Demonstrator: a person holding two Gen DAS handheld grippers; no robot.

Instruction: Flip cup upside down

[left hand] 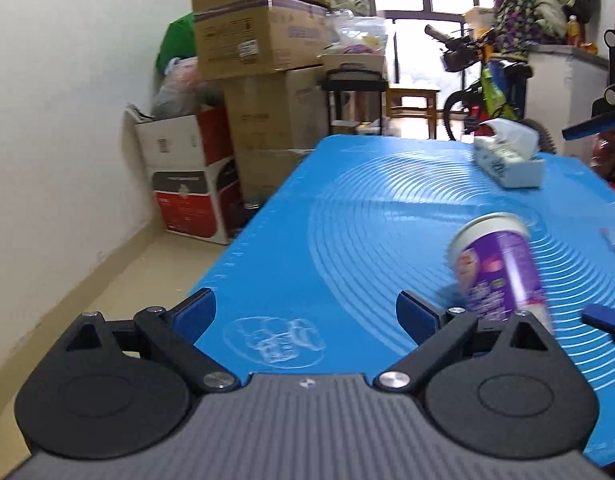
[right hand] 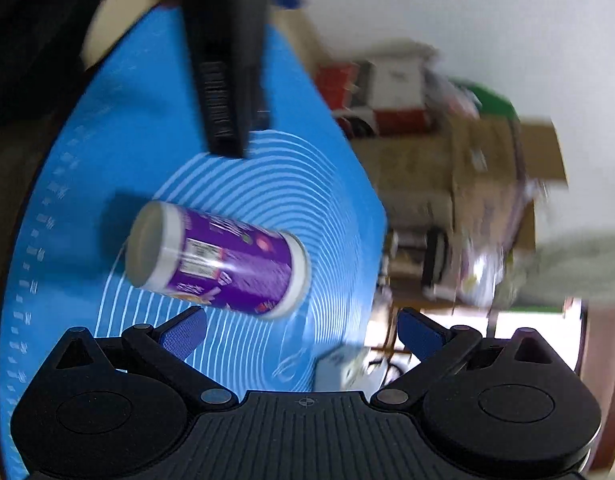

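The cup (left hand: pixel 497 268), purple with white bands at both ends, stands on the blue mat (left hand: pixel 347 220) that covers the worktop, its closed end uppermost and its body leaning a little; in the left wrist view it sits at about 3 o'clock, just past the right finger of the left hand-held gripper (left hand: pixel 307 314), whose blue-padded fingers are spread wide with only mat between them; the cup's lower edge is hidden behind that gripper's linkage, so whether it rests flat cannot be told. In the right wrist view, which is rolled far over and blurred, the cup (right hand: pixel 219 260) appears at about 10 o'clock, lying across the frame with its closed end toward 9 o'clock and a dark shadow beside it; the right hand-held gripper (right hand: pixel 303 334) is likewise spread wide and grips nothing, the cup lying just beyond its left finger and apart from it. A black bar (right hand: pixel 227 72) crosses the mat (right hand: pixel 87 128) at 12 o'clock in that view. A tissue box (left hand: pixel 507 158) with a white sheet sticking up sits near the mat's far edge at 2 o'clock in the left view; cardboard boxes (left hand: pixel 263 40) are stacked against the wall at 11 o'clock; a bicycle (left hand: pixel 479 92) stands by the window at 1 o'clock.
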